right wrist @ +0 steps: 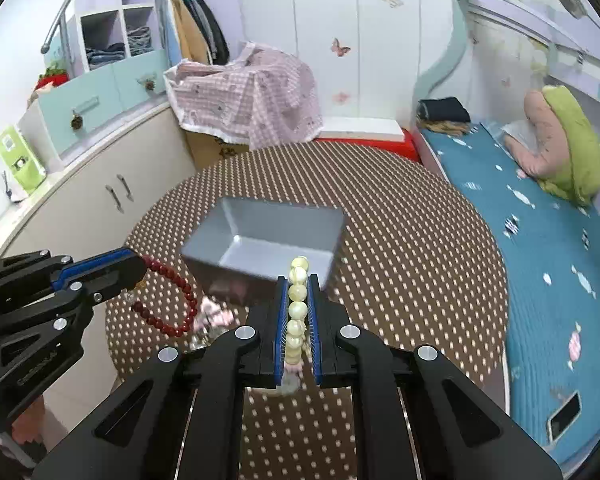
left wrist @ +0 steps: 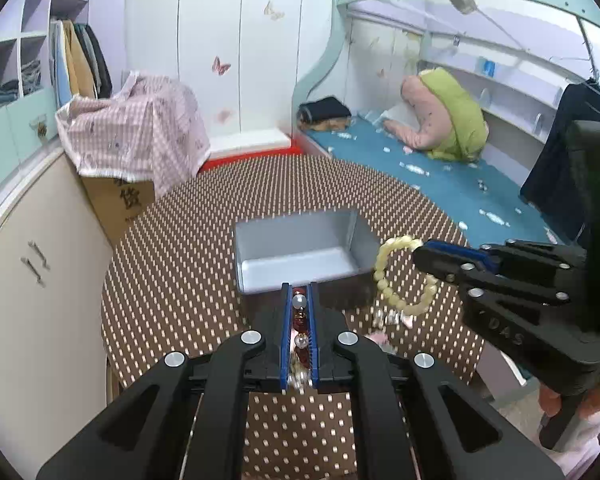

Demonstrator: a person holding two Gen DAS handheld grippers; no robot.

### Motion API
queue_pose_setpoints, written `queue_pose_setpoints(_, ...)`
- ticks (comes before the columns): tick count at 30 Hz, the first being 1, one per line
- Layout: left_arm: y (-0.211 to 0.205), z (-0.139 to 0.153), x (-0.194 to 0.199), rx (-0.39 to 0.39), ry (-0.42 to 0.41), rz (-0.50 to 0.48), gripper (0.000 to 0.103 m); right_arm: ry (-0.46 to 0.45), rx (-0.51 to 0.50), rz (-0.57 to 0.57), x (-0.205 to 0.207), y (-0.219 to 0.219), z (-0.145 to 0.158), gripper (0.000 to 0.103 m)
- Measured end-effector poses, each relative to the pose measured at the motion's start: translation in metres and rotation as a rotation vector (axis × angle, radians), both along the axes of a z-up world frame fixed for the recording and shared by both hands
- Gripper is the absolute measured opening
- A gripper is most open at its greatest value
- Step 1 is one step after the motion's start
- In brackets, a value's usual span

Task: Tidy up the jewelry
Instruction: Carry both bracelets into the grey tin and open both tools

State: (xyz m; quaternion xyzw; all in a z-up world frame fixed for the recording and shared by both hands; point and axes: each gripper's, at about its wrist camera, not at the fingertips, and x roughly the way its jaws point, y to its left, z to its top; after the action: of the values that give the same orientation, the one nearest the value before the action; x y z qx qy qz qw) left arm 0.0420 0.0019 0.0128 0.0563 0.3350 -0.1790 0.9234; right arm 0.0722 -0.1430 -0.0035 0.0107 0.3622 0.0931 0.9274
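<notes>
A grey open box (left wrist: pixel 300 256) stands on the round brown dotted table (left wrist: pixel 180 280); it also shows in the right wrist view (right wrist: pixel 268 240). My left gripper (left wrist: pixel 299 292) is shut on a dark red bead bracelet (left wrist: pixel 300 320) and holds it just in front of the box; the bracelet hangs as a loop in the right wrist view (right wrist: pixel 168 300). My right gripper (right wrist: pixel 298 280) is shut on a pale yellow bead bracelet (right wrist: pixel 298 308), held above the table to the right of the box, also seen in the left wrist view (left wrist: pixel 404 276).
More pale pink and pearl jewelry (left wrist: pixel 388 320) lies on the table below the grippers. A bed (right wrist: pixel 540 260) with a blue sheet is to the right. White cabinets (right wrist: pixel 100 200) and a cardboard box under a pink cloth (left wrist: pixel 136 128) stand to the left.
</notes>
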Motion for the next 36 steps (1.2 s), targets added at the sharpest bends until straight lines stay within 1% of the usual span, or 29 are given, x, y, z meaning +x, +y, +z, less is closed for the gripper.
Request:
queue_pose_setpoints(4,0.000,0.012,0.010,-0.027,-0.018,-0.024,0.006,-0.003,0.001,0.037,0.020,0.009,0.014,0.010)
queue_pose_setpoints(8,0.001,0.020,0.033,-0.062,0.000,-0.046,0.006,0.008,0.006,0.059,0.044,0.015,0.020,0.010)
queue_pose_setpoints(11,0.001,0.023,0.050,-0.084,0.017,-0.055,0.006,0.040,0.032,0.077,0.064,0.017,0.017,0.010)
queue_pose_setpoints(14,0.000,0.021,0.070,-0.107,0.039,-0.058,0.006,0.085,0.051,0.085,0.084,0.018,0.006,0.010)
queue_pose_setpoints(16,-0.002,0.016,0.081,-0.115,0.059,-0.060,0.006,0.115,0.056,0.082,0.097,0.019,-0.005,0.010)
queue_pose_setpoints(19,-0.004,0.003,0.100,-0.119,0.111,-0.062,0.006,0.155,0.059,0.084,0.113,0.019,-0.020,0.010)
queue_pose_setpoints(22,-0.009,-0.017,0.123,-0.118,0.175,-0.061,0.006,0.197,0.064,0.088,0.127,0.019,-0.035,0.010)
queue_pose_setpoints(26,-0.012,-0.041,0.137,-0.113,0.234,-0.056,0.006,0.243,0.048,0.081,0.138,0.018,-0.056,0.010)
queue_pose_setpoints(28,-0.013,-0.051,0.141,-0.104,0.251,-0.052,0.006,0.252,0.037,0.075,0.140,0.018,-0.061,0.010)
queue_pose_setpoints(30,-0.012,-0.059,0.145,-0.077,0.258,-0.026,0.006,0.248,0.033,0.063,0.140,0.016,-0.064,0.012)
queue_pose_setpoints(33,-0.011,-0.063,0.144,-0.049,0.255,0.008,0.007,0.231,0.009,0.038,0.137,0.016,-0.061,0.012)
queue_pose_setpoints(34,-0.010,-0.063,0.142,-0.044,0.254,0.014,0.009,0.227,0.004,0.039,0.135,0.016,-0.060,0.013)
queue_pose_setpoints(35,-0.008,-0.062,0.139,-0.038,0.254,0.019,0.019,0.226,0.007,0.041,0.132,0.016,-0.058,0.014)
queue_pose_setpoints(36,-0.007,-0.060,0.138,-0.040,0.251,0.022,0.028,0.224,0.007,0.037,0.131,0.015,-0.056,0.020)
